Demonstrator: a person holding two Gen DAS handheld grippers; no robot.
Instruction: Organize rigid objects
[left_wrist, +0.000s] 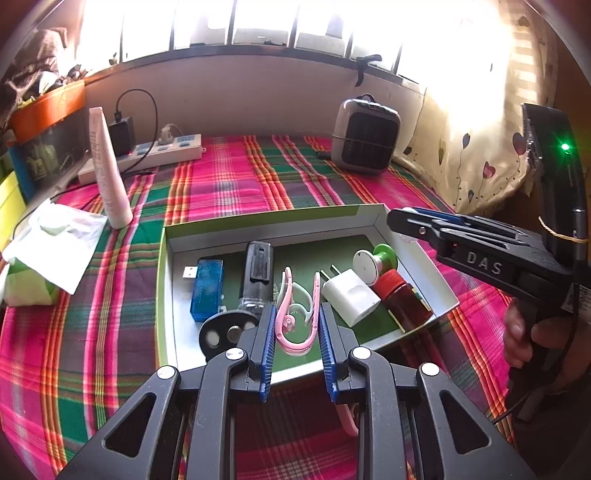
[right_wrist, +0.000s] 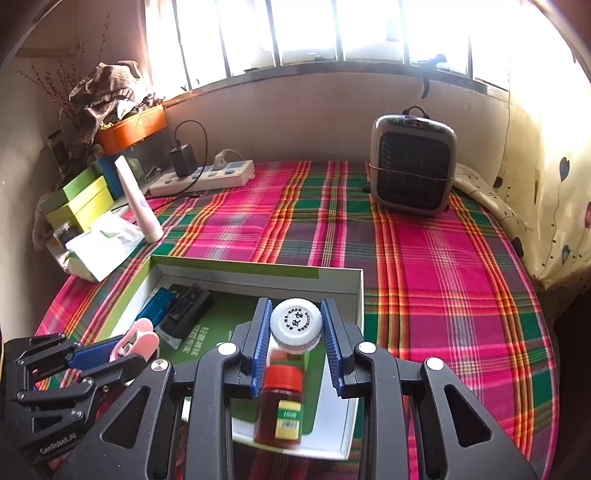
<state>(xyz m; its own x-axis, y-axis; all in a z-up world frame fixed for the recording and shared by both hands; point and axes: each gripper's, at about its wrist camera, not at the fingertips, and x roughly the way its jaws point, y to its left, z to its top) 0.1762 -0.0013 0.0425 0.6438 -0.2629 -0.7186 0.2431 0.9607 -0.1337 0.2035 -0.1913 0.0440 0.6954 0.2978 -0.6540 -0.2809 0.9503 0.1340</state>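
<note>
A shallow green-and-white box lies on the plaid cloth. In it are a blue USB stick, a black device, a white plug, a white-capped green bottle and a red-capped brown bottle. My left gripper is shut on a pink ear hook over the box's near edge. My right gripper is open around the white-capped bottle; the brown bottle lies below it. The left gripper with the pink hook shows at lower left.
A small grey heater stands at the back right. A power strip, a pink tube and a tissue pack lie at the left. Green boxes and an orange tray sit by the left wall.
</note>
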